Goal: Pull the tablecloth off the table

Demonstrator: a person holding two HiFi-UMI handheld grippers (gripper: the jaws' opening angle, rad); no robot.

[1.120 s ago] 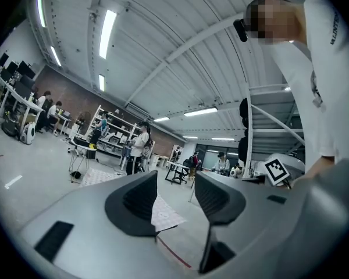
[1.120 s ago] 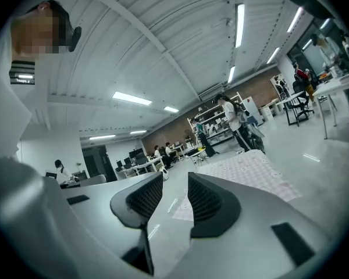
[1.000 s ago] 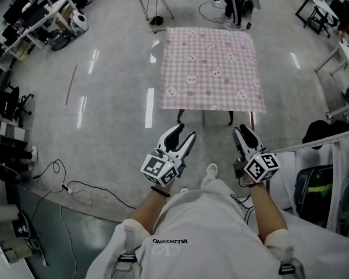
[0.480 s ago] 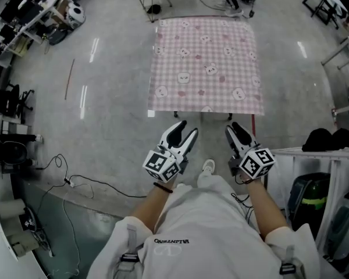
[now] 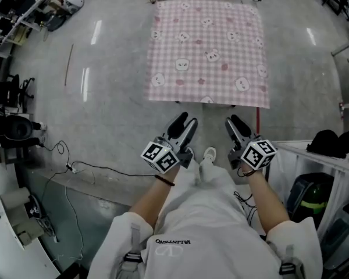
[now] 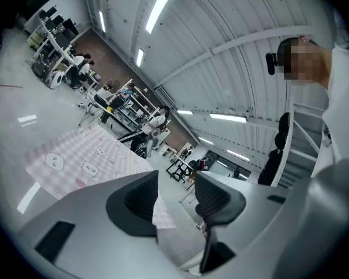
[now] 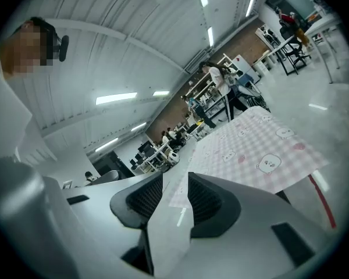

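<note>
A pink checked tablecloth [image 5: 208, 48] with small animal prints covers a square table ahead of me; it also shows as the tablecloth [image 6: 81, 161] in the left gripper view and the tablecloth [image 7: 262, 147] in the right gripper view. My left gripper [image 5: 184, 125] is open and empty, held short of the cloth's near edge. My right gripper [image 5: 234, 125] is also open with nothing between its jaws, a little short of the same edge. From the gripper views, the left gripper [image 6: 173, 193] and right gripper [image 7: 175, 199] point upward toward the table.
Grey polished floor [image 5: 104, 115] surrounds the table. Cables [image 5: 75, 167] lie on the floor at left. Desks with equipment [image 5: 29, 4] stand far left. A white railing and dark bags [image 5: 331, 144] are at right. People stand at shelves [image 6: 145, 121] beyond the table.
I have moved closer to the table; the tablecloth now looms larger and nearer to both grippers. Both grippers stay open and empty.
</note>
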